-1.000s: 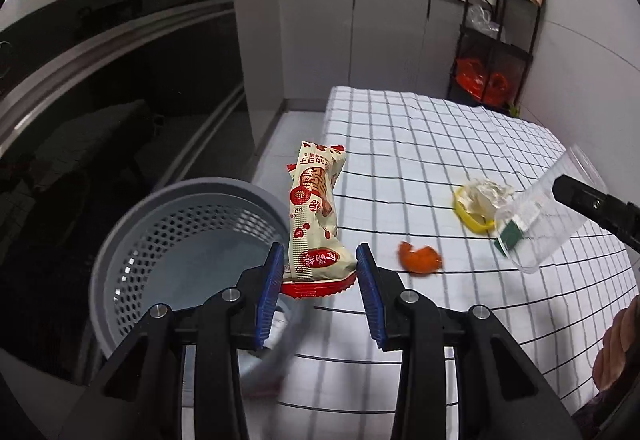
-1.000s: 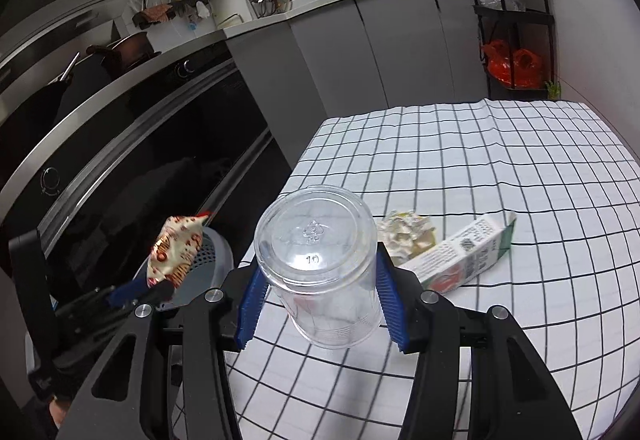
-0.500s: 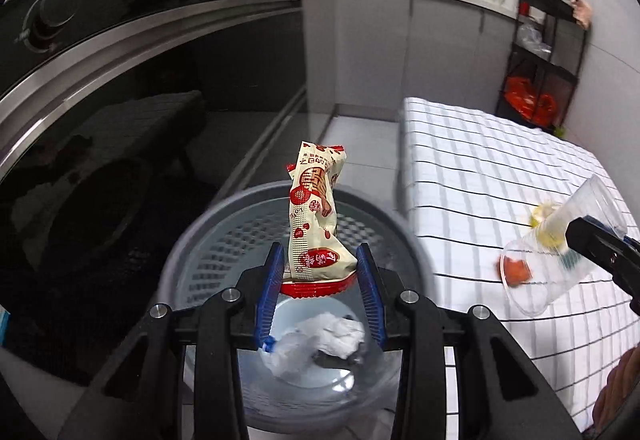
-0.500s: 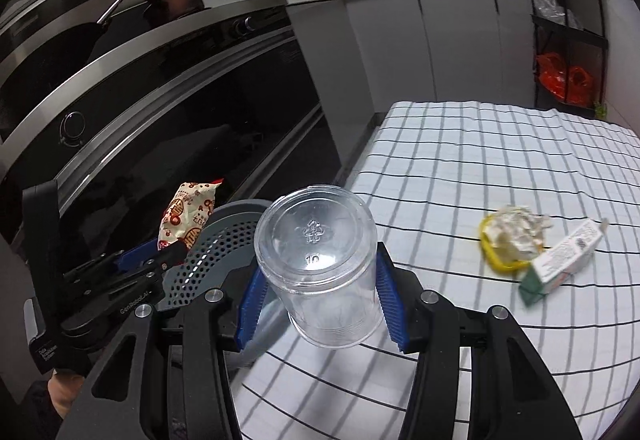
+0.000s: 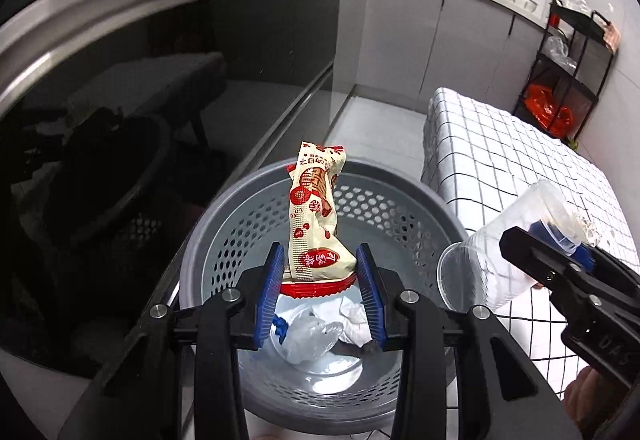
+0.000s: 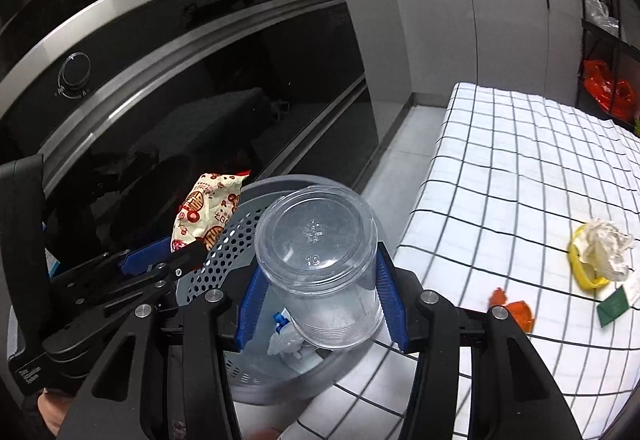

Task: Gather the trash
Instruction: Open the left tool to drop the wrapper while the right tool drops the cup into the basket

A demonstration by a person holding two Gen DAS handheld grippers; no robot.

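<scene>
L gripper (image 5: 320,280) has its fingers (image 5: 267,292) clenched on the red base of a snack wrapper (image 5: 316,220), which stands upright betw. the blue pads, directly over the grey perforated bin (image 5: 224,224). Inside the bin: crumpled clear plastic (image 5: 308,332) w/ a blue bit beside it, plus white tissue (image 5: 354,320). R gripper (image 6: 320,300) fingers (image 6: 390,304) grasp a clear plastic cup (image 6: 320,264) by its sides, base twd the camera, held over the bin's near rim (image 6: 280,392) next to the worktop edge. On the checked worktop (image 6: 520,167): yellow ring w/ crumpled paper (image 6: 600,252), orange scrap (image 6: 514,310), green-white carton (image 6: 618,300), all well apart from the bin.
</scene>
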